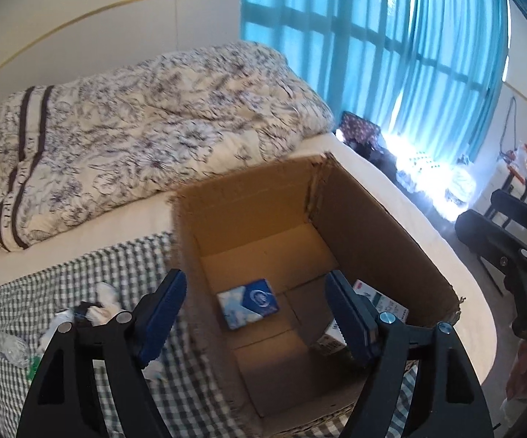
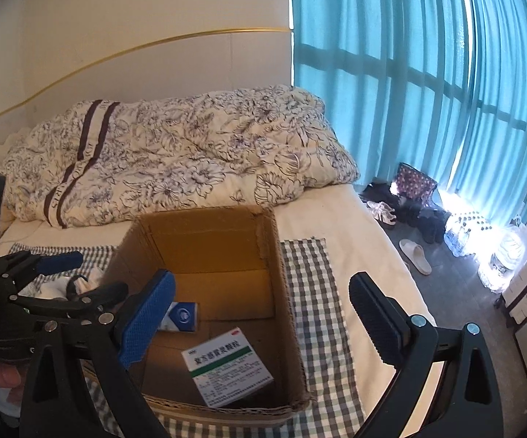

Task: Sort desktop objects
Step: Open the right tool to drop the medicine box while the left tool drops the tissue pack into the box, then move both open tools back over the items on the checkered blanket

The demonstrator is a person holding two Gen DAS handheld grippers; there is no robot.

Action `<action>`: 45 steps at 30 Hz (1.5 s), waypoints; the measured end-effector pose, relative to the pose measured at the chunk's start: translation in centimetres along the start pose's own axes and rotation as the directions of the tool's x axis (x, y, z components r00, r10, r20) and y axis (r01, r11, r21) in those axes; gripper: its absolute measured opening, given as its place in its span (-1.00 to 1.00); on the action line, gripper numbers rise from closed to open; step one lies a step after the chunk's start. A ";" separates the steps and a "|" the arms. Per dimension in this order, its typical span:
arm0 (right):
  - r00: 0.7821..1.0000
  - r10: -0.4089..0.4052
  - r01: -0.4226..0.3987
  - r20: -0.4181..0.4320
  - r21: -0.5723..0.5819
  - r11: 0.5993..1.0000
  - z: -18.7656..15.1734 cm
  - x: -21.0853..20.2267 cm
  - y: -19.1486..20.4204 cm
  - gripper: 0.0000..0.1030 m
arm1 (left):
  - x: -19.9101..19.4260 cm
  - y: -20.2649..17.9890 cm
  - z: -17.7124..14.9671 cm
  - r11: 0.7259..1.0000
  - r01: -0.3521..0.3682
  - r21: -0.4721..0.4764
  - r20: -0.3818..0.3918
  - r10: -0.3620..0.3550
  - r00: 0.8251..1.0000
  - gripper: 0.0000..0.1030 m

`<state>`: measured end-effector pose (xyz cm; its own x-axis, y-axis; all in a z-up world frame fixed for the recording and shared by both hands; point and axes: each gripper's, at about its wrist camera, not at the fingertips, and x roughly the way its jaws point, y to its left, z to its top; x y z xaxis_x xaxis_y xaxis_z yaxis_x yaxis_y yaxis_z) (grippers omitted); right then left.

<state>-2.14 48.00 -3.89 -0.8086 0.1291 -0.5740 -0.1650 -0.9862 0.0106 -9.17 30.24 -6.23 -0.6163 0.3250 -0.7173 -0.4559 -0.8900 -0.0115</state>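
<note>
corrugated cardboard box (image 2: 285, 266) (open top) holds glossy rectangular medicine carton (image 2: 228, 372).

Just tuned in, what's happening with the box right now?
A person holds both tongs over the open cardboard box on the checked cloth. The left tongs and right tongs are open and empty. A blue-and-white packet and a green-striped medicine box lie inside. White crumpled items remain on the cloth beside it.
</note>
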 end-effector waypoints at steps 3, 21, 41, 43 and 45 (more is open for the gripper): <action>1.000 0.015 -0.015 0.009 -0.008 1.000 0.2 -0.3 1.1 0.88 | -1.1 1.3 -0.1 1.000 -0.026 -0.017 0.020 0.027 0.999 0.57; 0.990 0.141 -0.139 0.015 -0.098 0.985 0.5 -0.8 10.1 0.88 | -7.5 10.6 -3.7 0.971 -0.188 -0.147 0.071 0.200 0.977 0.65; 0.973 0.232 -0.228 0.001 -0.187 0.956 0.2 -1.4 19.0 0.94 | -11.8 18.7 -7.7 0.926 -0.241 -0.292 0.082 0.276 0.958 1.00; 0.970 0.241 -0.237 -0.002 -0.191 0.952 0.1 -1.4 19.6 0.94 | -11.9 19.2 -7.9 0.921 -0.254 -0.296 0.066 0.285 0.956 1.00; 0.968 0.252 -0.249 -0.008 -0.192 0.949 0.0 -1.3 20.2 0.94 | -12.0 20.0 -8.3 0.913 -0.276 -0.302 0.050 0.304 0.951 1.00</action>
<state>-4.45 27.96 -2.95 -0.8195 -0.1248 -0.5593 0.1535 -0.9881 -0.0045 -5.51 5.91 -3.61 -0.7571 0.0547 -0.6510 -0.0525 -0.9984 -0.0228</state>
